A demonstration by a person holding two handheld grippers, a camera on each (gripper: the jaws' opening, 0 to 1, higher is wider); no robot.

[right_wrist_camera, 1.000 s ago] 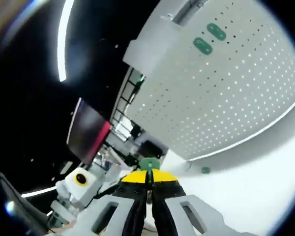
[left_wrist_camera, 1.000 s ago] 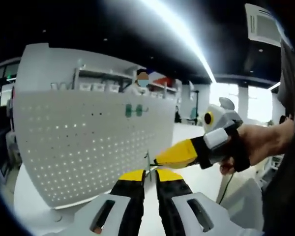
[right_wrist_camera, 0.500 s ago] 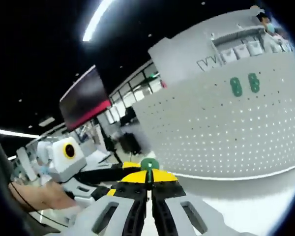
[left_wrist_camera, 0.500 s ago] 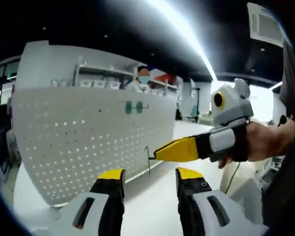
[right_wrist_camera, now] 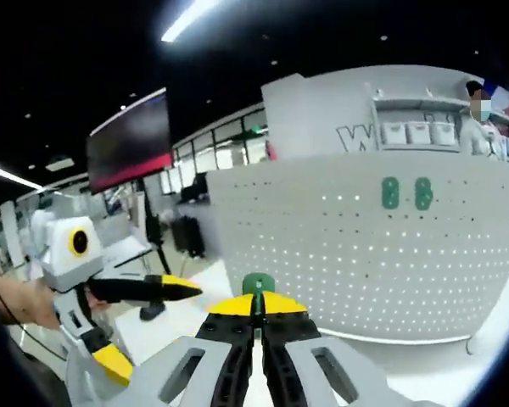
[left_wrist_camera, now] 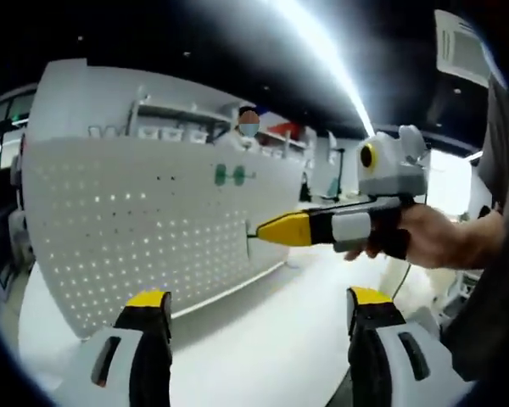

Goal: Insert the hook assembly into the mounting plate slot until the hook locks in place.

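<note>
Left gripper view: white pegboard (left_wrist_camera: 144, 229) upright on white counter (left_wrist_camera: 263, 348), two green fittings (left_wrist_camera: 229, 175) mounted high. Left gripper (left_wrist_camera: 254, 318) fingers wide apart, empty. Right gripper (right_wrist_camera: 256, 303) fingers clamped on green-capped hook (right_wrist_camera: 257, 284), well short of board. Risk: thin hook pivots in grip, misses slot.

Dark ceiling with a bright light strip (left_wrist_camera: 322, 51) at top; shelves (left_wrist_camera: 165, 127) behind, windows (left_wrist_camera: 445, 178) at right
</note>
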